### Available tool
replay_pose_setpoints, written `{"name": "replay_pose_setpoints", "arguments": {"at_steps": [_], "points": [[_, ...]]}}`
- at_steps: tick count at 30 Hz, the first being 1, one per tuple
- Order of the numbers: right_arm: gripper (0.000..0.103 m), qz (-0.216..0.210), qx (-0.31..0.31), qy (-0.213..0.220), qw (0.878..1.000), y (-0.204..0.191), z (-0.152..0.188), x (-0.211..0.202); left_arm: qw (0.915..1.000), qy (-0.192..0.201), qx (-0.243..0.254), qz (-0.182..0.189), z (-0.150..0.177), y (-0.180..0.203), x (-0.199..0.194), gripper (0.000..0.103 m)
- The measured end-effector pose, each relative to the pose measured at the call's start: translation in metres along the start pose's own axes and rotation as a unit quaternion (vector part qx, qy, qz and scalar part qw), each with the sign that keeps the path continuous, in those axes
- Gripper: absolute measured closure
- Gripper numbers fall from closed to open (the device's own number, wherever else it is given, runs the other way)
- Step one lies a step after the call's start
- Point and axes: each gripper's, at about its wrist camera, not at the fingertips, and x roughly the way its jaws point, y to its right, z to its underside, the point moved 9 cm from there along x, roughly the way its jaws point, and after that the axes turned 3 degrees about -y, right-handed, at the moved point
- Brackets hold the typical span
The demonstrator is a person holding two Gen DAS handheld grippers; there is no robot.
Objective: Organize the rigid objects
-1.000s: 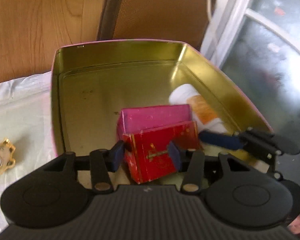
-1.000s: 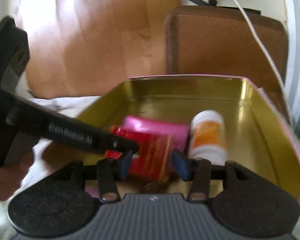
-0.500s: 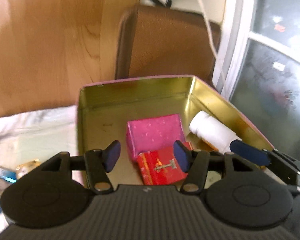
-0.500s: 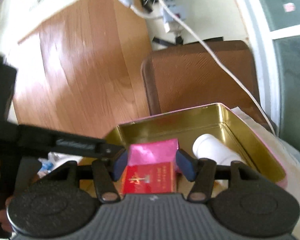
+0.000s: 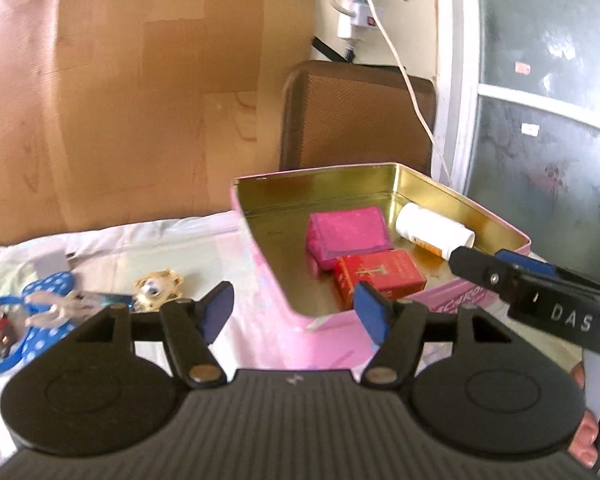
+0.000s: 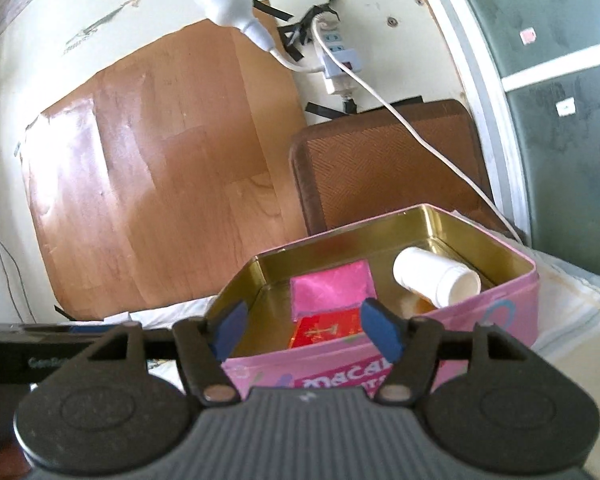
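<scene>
Presently the left gripper has its blue-padded jaws spread and opening, with nothing between them; it hangs short of the near left corner of the pink rectangular metal tin with a gold interior. The right gripper likewise stands with jaws apart and opening, empty, just in front of the tin's pink lettered front wall. From the left wrist view, the right gripper's black finger and blue pad reach in from the right edge, above the tin's near right rim, with part of a hand below it.

Contents of the tin: a red rectangular box with a gold emblem lies flat near the front wall. A pink rectangular box sits directly behind it, touching or nearly so. A white cylindrical plastic bottle with an orange label lies on its side at the right, its cap end toward the right wall.

Outside the tin, on the pale cloth-covered table, to the left: a small gold-coloured bear figure, a blue polka-dotted item and further small trinkets, blurred. A brown woven chair back stands behind the tin, with a white cable hanging across it.
</scene>
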Motion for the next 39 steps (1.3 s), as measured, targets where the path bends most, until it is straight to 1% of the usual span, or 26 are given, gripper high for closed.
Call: {"name": "replay_pose_setpoints", "arguments": {"at_steps": [1, 3, 4, 5, 7, 9, 11, 13, 15, 18, 20, 24, 30, 35, 37, 38, 39], "points": [[0.03, 0.0, -0.001, 0.003, 1.0, -0.004, -0.001, -0.002, 1.0, 0.002, -0.004, -0.002, 0.001, -0.004, -0.005, 0.034], [0.016, 0.001, -0.004, 0.019, 1.0, -0.013, -0.006, -0.009, 0.9999, 0.007, -0.008, -0.012, 0.003, -0.013, -0.014, 0.034], [0.01, 0.001, -0.01, 0.028, 1.0, -0.018, -0.008, -0.012, 0.9998, 0.009, -0.009, -0.017, 0.004, -0.016, -0.018, 0.034], [0.0, -0.002, -0.016, 0.036, 0.999, -0.024, -0.01, -0.015, 0.9996, 0.012, -0.011, -0.023, 0.005, -0.021, -0.021, 0.033], [0.0, -0.014, -0.021, 0.05, 0.998, -0.038, -0.01, -0.02, 0.9993, 0.014, -0.017, -0.03, 0.008, -0.028, -0.026, 0.03], [0.0, -0.023, -0.023, 0.062, 0.998, -0.049, -0.006, -0.024, 0.9991, 0.014, -0.025, -0.033, 0.011, -0.035, -0.03, 0.03], [0.0, -0.023, -0.037, 0.057, 0.997, -0.058, -0.003, -0.023, 0.9988, 0.016, -0.029, -0.036, 0.014, -0.04, -0.034, 0.03], [0.0, -0.006, -0.049, 0.055, 0.997, -0.061, -0.001, -0.021, 0.9986, 0.018, -0.03, -0.04, 0.018, -0.045, -0.037, 0.03], [0.0, -0.001, -0.05, 0.052, 0.997, -0.063, 0.0, -0.019, 0.9983, 0.018, -0.032, -0.045, 0.022, -0.051, -0.038, 0.03], [0.0, -0.006, -0.039, 0.037, 0.999, -0.065, 0.003, -0.015, 0.9978, 0.013, -0.039, -0.051, 0.028, -0.062, -0.038, 0.03], [0.0, -0.008, -0.043, 0.03, 0.999, -0.069, 0.005, -0.013, 0.9974, 0.008, -0.047, -0.054, 0.034, -0.07, -0.037, 0.03], [0.0, -0.005, -0.073, 0.021, 0.997, -0.083, 0.013, -0.01, 0.9962, 0.002, -0.053, -0.069, 0.043, -0.086, -0.035, 0.03], [0.0, -0.028, -0.125, 0.011, 0.992, -0.114, 0.025, -0.007, 0.9929, -0.012, -0.072, -0.094, 0.058, -0.119, -0.031, 0.03], [0.0, -0.059, -0.163, -0.007, 0.985, -0.144, 0.036, -0.001, 0.9877, -0.017, -0.092, -0.125, 0.067, -0.156, -0.031, 0.03], [0.001, -0.074, -0.172, -0.019, 0.982, -0.156, 0.04, 0.005, 0.9842, -0.015, -0.097, -0.148, 0.069, -0.175, -0.03, 0.03], [0.003, -0.081, -0.175, -0.027, 0.981, -0.161, 0.042, 0.009, 0.9821, -0.015, -0.097, -0.16, 0.071, -0.183, -0.029, 0.03], [0.008, -0.09, -0.179, -0.037, 0.979, -0.167, 0.045, 0.013, 0.9792, -0.017, -0.1, -0.176, 0.073, -0.193, -0.028, 0.03]]}}
